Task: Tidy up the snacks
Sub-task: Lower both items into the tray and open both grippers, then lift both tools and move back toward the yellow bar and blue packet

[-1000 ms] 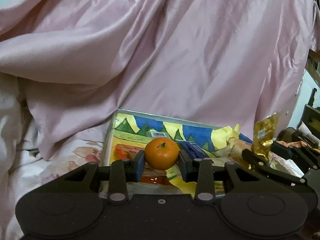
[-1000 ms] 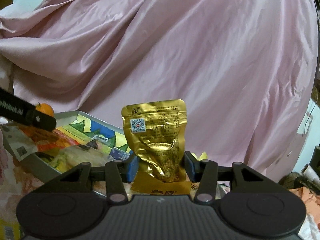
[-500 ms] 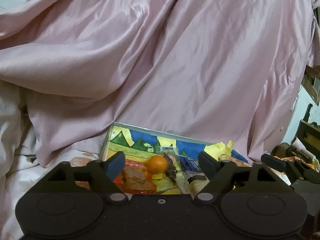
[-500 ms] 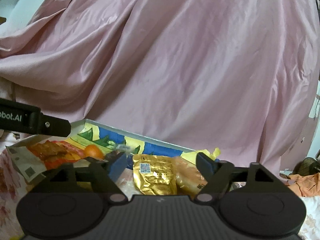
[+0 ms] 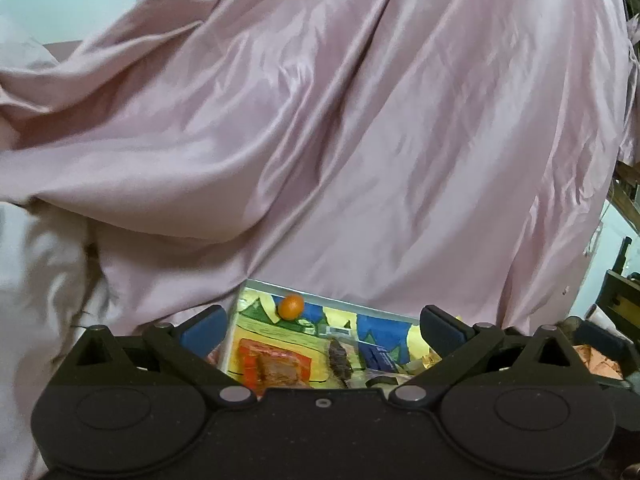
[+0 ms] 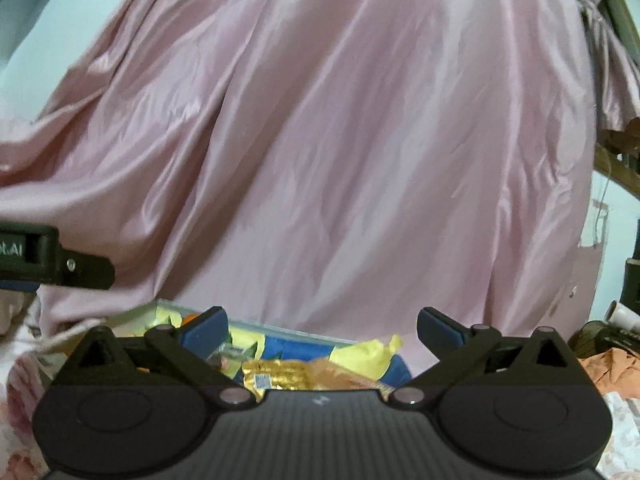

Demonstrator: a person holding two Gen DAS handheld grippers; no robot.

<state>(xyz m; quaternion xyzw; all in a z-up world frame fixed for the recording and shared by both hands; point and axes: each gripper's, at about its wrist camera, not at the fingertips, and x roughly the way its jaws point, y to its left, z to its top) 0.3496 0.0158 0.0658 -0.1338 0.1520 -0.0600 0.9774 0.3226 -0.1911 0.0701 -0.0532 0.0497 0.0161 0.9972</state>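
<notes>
A shallow tray point(image 5: 256, 286) with a painted blue, yellow and green lining lies on the bed. In it, the left wrist view shows a small orange point(image 5: 291, 306) at the far edge, a red snack packet point(image 5: 276, 366) and a dark brown snack point(image 5: 340, 356). My left gripper point(image 5: 322, 320) hangs above them. Its jaws are opening wide with nothing between them. The right wrist view shows a gold foil packet point(image 6: 276, 376) lying flat in the tray point(image 6: 280, 326) beside crumpled yellow paper point(image 6: 368, 354). My right gripper point(image 6: 322, 320) is above it, jaws opening, nothing held.
A big pink satin sheet point(image 5: 360, 140) rises right behind the tray and fills most of both views. Floral bedding point(image 6: 20, 400) lies at the left. Orange cloth point(image 6: 616, 368) and dark clutter sit at the right. The left gripper's finger point(image 6: 56, 264) juts in from the left.
Both grippers went from shut to wide open. The orange dropped from the left jaws and the gold packet from the right, both into the tray. Both grippers then lifted and tilted upward.
</notes>
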